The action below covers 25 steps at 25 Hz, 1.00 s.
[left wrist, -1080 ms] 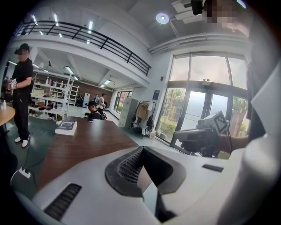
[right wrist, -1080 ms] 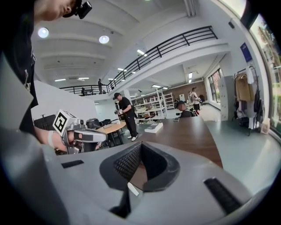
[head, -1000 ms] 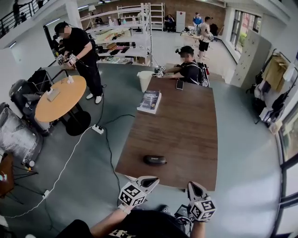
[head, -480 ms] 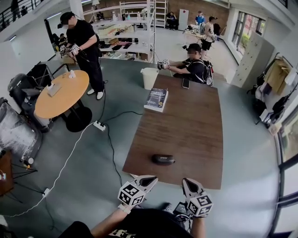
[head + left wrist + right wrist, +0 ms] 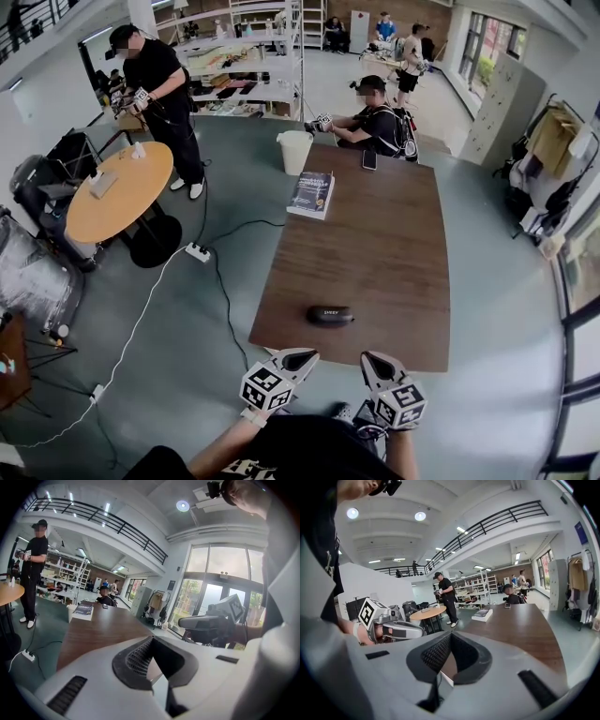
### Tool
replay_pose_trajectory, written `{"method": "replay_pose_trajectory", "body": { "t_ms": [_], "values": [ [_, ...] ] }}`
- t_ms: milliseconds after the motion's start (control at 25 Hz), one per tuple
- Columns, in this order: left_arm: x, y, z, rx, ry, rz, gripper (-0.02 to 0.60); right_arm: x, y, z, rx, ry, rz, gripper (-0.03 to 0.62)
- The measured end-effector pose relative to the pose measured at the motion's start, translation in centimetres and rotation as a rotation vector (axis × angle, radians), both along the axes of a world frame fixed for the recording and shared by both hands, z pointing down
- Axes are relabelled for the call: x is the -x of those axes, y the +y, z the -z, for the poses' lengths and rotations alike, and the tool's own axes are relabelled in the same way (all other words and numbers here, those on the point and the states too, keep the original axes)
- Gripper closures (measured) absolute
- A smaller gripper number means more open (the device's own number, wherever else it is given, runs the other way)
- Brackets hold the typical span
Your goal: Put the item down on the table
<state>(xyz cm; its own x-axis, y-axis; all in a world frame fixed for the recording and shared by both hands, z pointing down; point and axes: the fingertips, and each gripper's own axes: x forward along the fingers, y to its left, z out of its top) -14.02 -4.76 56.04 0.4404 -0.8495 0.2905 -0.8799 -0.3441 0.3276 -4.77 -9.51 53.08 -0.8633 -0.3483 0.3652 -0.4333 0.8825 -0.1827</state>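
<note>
A black oblong case [image 5: 330, 315] lies on the brown table [image 5: 375, 253], close to its near edge and apart from both grippers. My left gripper [image 5: 298, 356] is held low by my body, just short of that edge, shut with nothing in it. My right gripper [image 5: 375, 361] hangs beside it, also shut and empty. In the left gripper view the closed jaws [image 5: 151, 641] point along the tabletop, and the right gripper [image 5: 206, 623] shows to the right. The right gripper view has its own closed jaws [image 5: 449, 637] in front and the left gripper [image 5: 396, 630] at the left.
A book [image 5: 310, 193] and a phone [image 5: 369, 159] lie at the table's far end, where a person [image 5: 380, 127] sits. A white bin [image 5: 294, 151] stands by that corner. At the left are a round orange table [image 5: 117, 192], a standing person [image 5: 155, 89] and a power strip [image 5: 198, 251] with cables.
The head view has shifted a little, so the table sits slightly further right and higher. Both grippers stay shut near my body, and the black case has not moved on the table.
</note>
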Motion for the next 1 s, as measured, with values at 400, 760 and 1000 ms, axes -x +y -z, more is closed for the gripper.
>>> {"method": "replay_pose_trajectory", "body": {
  "t_ms": [400,760,1000],
  "values": [
    [-0.7,-0.9,-0.2,0.003,0.005,-0.012,0.575,-1.2,-0.9,0.0,0.0,0.009,-0.02,0.608],
    [-0.7,-1.1,-0.3,0.012,0.006,-0.003,0.575,-1.2,-1.4,0.0,-0.001,0.013,-0.006,0.608],
    [-0.5,-1.2,-0.5,0.017,0.007,0.0,0.575,-1.0,-1.4,-0.2,-0.001,0.017,0.002,0.608]
  ]
}}
